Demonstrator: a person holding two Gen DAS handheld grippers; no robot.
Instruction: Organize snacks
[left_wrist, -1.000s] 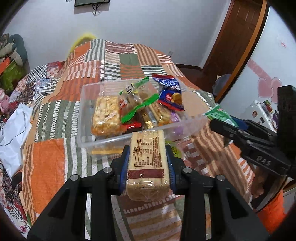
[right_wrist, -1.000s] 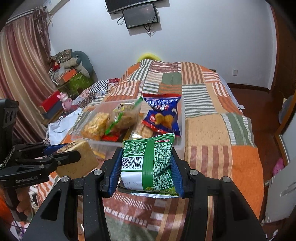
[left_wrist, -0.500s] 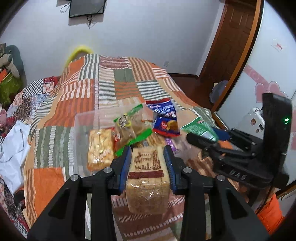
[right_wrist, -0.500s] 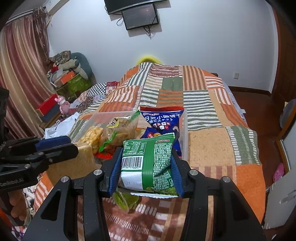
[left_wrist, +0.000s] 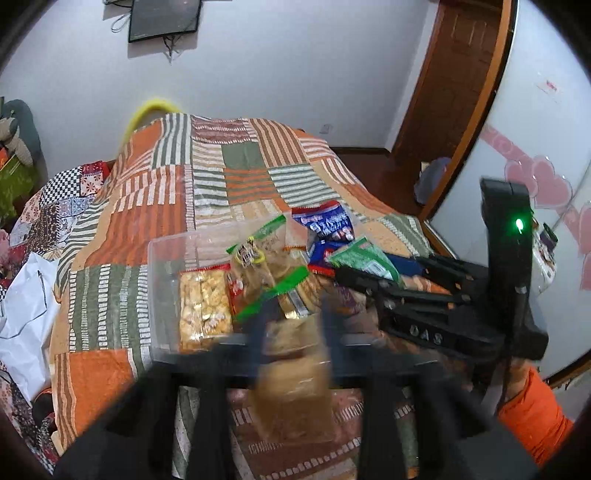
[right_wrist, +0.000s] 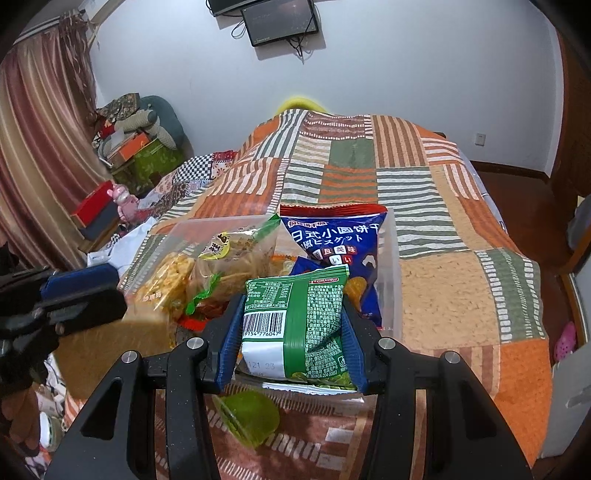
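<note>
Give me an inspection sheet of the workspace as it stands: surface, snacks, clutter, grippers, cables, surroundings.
Surface: bed under an orange, green and white patchwork quilt.
Job's things: clear plastic bin on the quilt, holding a blue biscuit bag, a yellow puffed snack pack and a green-edged clear bag.
Clutter: translucent green lid-like piece on the quilt before the bin; white bag at the bed's edge.
Grippers: left gripper shut on a tan wrapped cake slice, blurred; right gripper shut on a green snack packet.
Cables: wires dangling below the wall screen.
Surroundings: striped curtain, wooden door.
</note>
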